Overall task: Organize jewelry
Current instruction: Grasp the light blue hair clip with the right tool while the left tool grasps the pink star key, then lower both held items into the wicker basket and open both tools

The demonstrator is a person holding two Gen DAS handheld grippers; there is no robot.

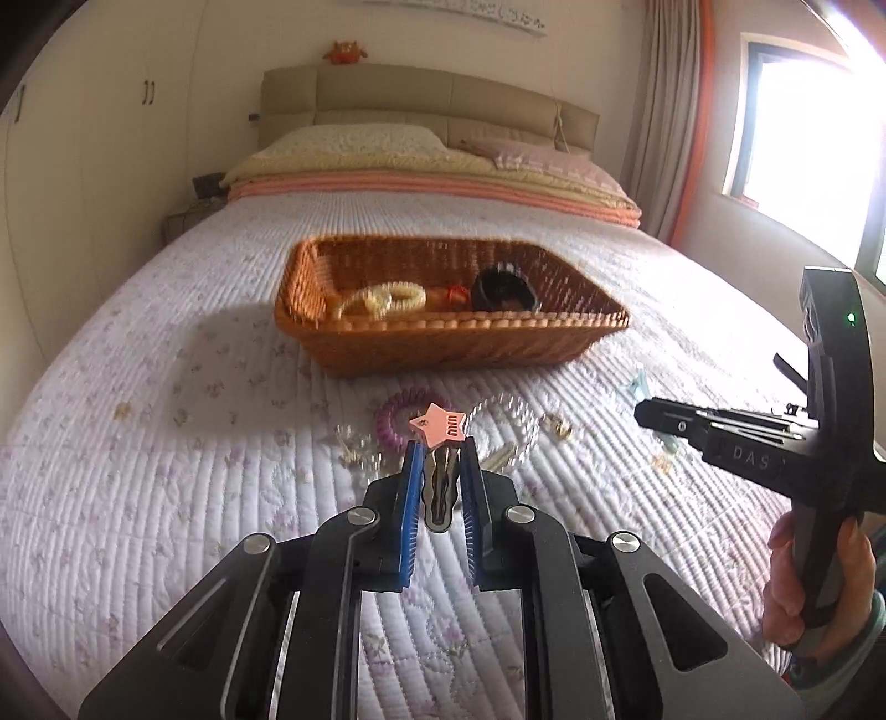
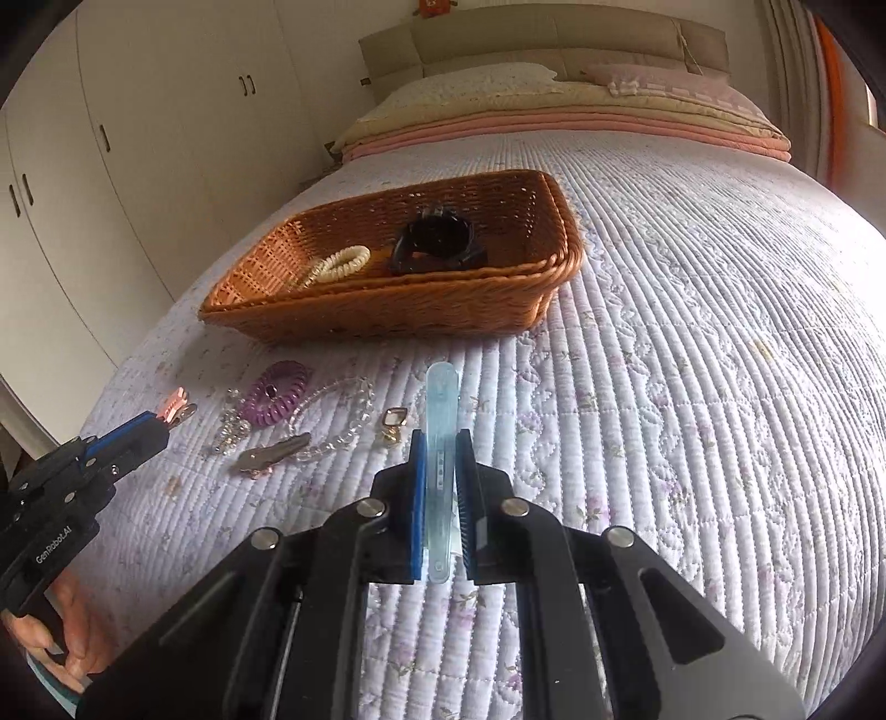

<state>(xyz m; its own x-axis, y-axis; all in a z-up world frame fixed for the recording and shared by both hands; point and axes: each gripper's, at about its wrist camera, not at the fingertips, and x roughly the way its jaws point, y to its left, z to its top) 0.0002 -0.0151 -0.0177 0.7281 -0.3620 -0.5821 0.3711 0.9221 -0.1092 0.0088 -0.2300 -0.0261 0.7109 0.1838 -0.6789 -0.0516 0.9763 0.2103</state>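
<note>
Open quilt (image 2: 692, 387) right of the basket (image 2: 443, 315); loose jewelry, including a purple coil (image 2: 277, 399), crowds its near side

Bed cover (image 1: 166, 498): white quilt with small purple flowers, it covers the whole bed.
Pillows (image 1: 354, 138): one cream pillow on the left, one pale pink pillow (image 1: 531, 152) on the right, both at the head of the bed.
Folded blankets (image 1: 432, 185): yellow and pink layers, under the pillows.
Headboard (image 1: 426, 91): beige and padded.
Toy (image 1: 346, 51): small, orange, on top of the headboard.
Wardrobe (image 2: 138, 138): white doors with dark handles.
Window (image 1: 797, 127): very bright, beside a curtain (image 1: 662, 111).
</note>
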